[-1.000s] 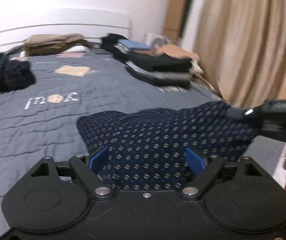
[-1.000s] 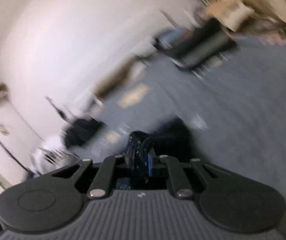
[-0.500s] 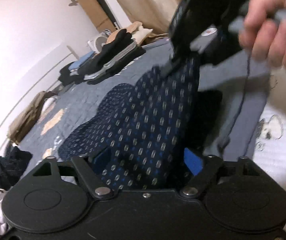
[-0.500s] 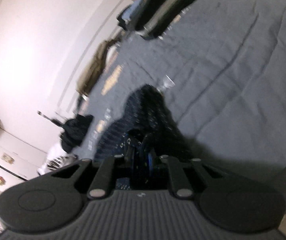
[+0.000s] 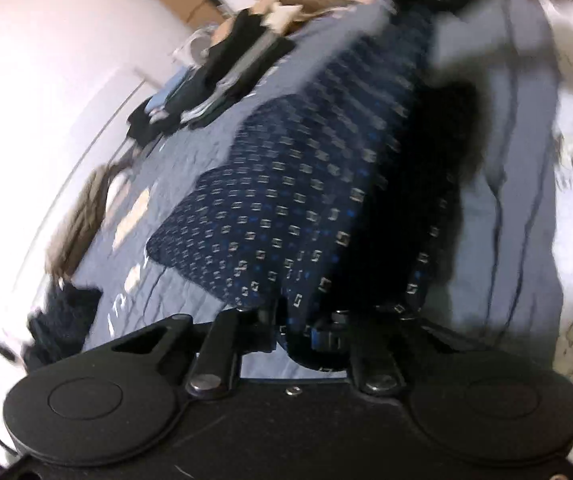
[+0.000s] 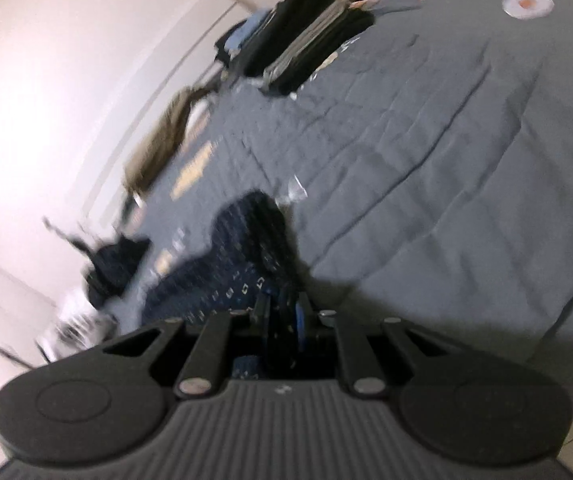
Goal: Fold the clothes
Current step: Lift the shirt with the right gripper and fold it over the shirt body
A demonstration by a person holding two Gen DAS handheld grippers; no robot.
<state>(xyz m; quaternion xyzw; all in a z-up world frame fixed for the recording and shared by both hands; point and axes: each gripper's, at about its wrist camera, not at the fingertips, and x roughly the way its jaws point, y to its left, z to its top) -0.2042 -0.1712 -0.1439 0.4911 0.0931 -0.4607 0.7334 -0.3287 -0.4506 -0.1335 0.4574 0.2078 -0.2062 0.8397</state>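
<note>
A grey quilted bedspread [image 6: 426, 168] covers the bed, stitched in rows and printed with pale letters and orange patches. At its far side, against the white wall [image 5: 46, 40], sits a stack of folded dark clothes [image 6: 306, 48], with a tan folded pile [image 6: 158, 148] further left and a dark crumpled garment [image 5: 62, 316] at the left edge. Beige curtains appear to hang beyond the stack, though blur makes this uncertain.

The navy patterned garment [image 5: 286, 208] stretches between the 2 tools, partly draped on the bedspread. The left gripper [image 5: 294, 332] has just been closing and now pinches the garment's near edge. The right gripper [image 6: 282, 316] is pressed together on another bunched part of the same fabric.
</note>
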